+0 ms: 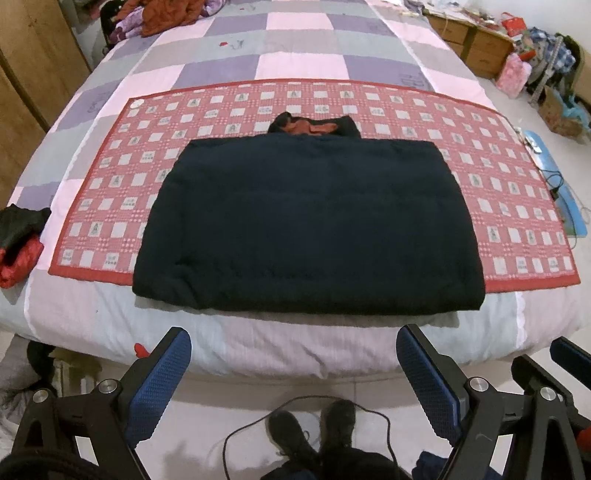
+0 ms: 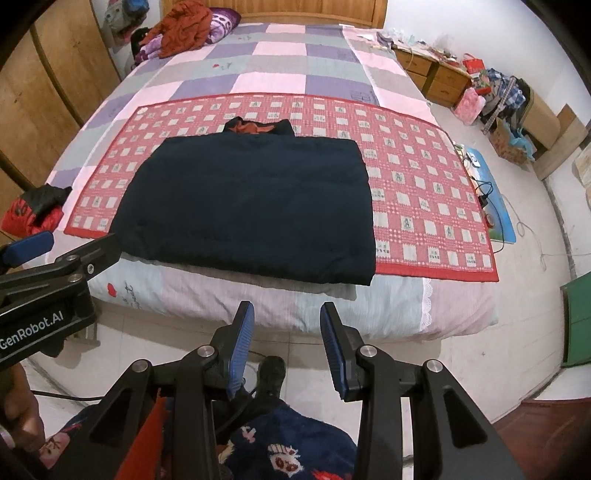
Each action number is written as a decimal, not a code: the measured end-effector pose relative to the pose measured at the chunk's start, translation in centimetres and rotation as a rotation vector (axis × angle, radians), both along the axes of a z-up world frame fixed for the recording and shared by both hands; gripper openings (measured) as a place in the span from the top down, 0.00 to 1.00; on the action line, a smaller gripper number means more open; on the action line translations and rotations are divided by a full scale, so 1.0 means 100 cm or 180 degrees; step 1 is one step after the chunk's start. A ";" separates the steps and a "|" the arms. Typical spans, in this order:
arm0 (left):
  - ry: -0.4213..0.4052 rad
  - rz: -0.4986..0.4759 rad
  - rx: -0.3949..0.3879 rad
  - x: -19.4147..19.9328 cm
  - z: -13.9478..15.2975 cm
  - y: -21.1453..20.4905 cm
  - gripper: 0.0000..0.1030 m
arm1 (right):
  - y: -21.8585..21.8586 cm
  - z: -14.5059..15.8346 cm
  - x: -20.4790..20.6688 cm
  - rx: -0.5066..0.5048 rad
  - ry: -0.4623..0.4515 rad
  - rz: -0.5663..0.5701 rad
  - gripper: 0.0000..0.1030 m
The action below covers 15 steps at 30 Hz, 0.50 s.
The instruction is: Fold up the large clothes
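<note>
A bed (image 1: 258,343) fills most of both views, covered by a quilt (image 1: 295,62) of pink, purple and grey squares, with a red patterned mat (image 1: 480,184) spread across its near half. Pale floor tiles (image 2: 461,369) run around it, wooden wardrobe doors (image 2: 55,85) stand on the left and a low wooden cabinet (image 2: 436,74) on the right.

A dark navy jacket (image 1: 306,221) lies folded flat in a rough rectangle on the mat, its near edge overhanging onto the pale sheet. Its collar (image 1: 314,125), showing orange lining, points away toward the headboard; the folded shape runs wider across the bed than deep.

A red and black garment (image 1: 18,243) is bunched at the bed's left edge, orange clothing (image 2: 184,26) is heaped by the pillows, and bags and clutter (image 2: 498,96) sit on the floor at right. Nothing lies on the jacket.

The left gripper (image 1: 293,354) hangs short of the bed with its jaws spread wide and empty. The right gripper (image 2: 286,332) has jaws partly apart, gripping nothing. The person's shoes (image 1: 314,432) stand below.
</note>
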State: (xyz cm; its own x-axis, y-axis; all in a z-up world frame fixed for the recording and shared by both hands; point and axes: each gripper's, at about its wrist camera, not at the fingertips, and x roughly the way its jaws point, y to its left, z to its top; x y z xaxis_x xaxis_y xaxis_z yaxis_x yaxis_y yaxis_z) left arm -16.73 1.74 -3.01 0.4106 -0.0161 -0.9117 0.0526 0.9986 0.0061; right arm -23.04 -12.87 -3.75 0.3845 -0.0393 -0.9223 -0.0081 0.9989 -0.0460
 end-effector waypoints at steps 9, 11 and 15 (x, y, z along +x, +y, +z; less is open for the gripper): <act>0.0108 -0.0064 -0.0014 0.026 -0.014 0.001 0.09 | 0.002 -0.012 0.023 0.0006 0.0098 -0.0045 0.62; 0.0125 -0.0067 -0.0012 0.030 -0.017 0.002 0.09 | 0.003 -0.015 0.029 0.0013 0.0118 -0.0048 0.62; 0.0164 -0.0066 0.0004 0.037 -0.022 0.005 0.09 | 0.003 -0.019 0.037 0.0029 0.0154 -0.0017 0.62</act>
